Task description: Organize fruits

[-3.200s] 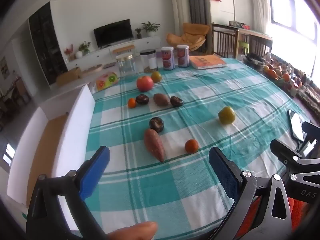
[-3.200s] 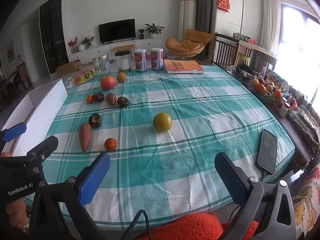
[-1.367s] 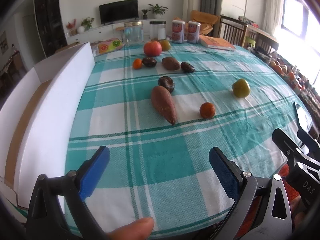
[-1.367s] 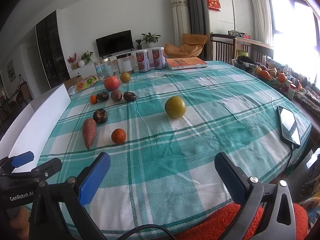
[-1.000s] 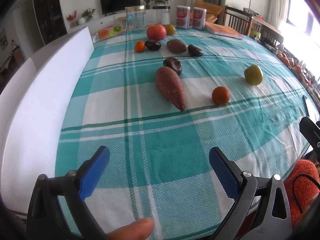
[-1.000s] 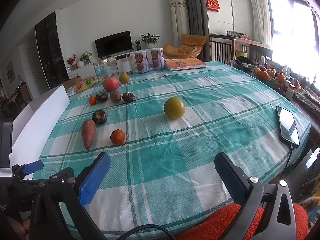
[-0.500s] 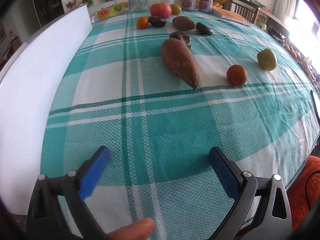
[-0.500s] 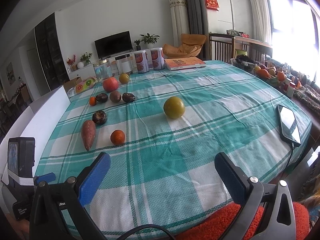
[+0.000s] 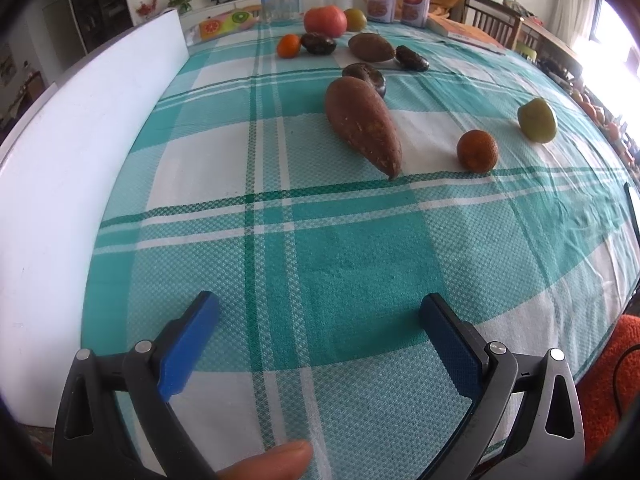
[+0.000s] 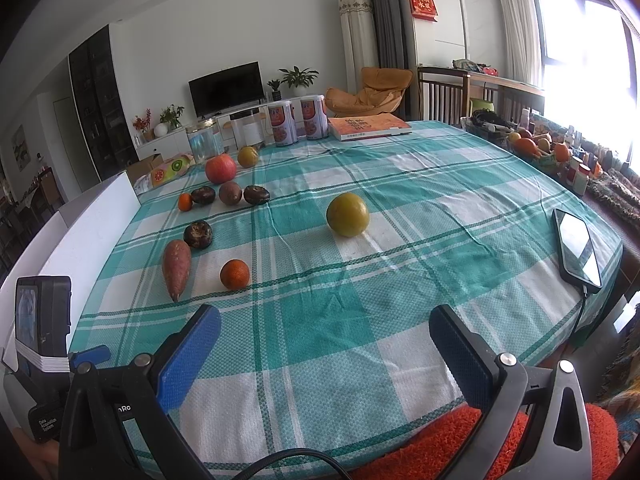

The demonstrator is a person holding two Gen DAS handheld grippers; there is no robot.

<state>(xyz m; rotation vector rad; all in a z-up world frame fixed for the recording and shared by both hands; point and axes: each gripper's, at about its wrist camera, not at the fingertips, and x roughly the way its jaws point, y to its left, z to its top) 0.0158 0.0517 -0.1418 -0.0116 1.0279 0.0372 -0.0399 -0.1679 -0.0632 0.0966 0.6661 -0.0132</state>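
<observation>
left wrist view: the left claw (image 9: pixel 316 324) gapes wide and empty, low over the checked table (image 9: pixel 360 248). ahead lies a sweet potato (image 9: pixel 362 122), an orange (image 9: pixel 477 150) to its right, a green fruit (image 9: pixel 537 120) farther right. a white box (image 9: pixel 68 168) stands along the left edge.

right wrist view: the right claw (image 10: pixel 324 344) is wide too, holding nothing. green fruit (image 10: pixel 347 214) mid-table, phone (image 10: pixel 578 249) at right. a red hanging (image 10: pixel 422 3) bears writing too small to read.
</observation>
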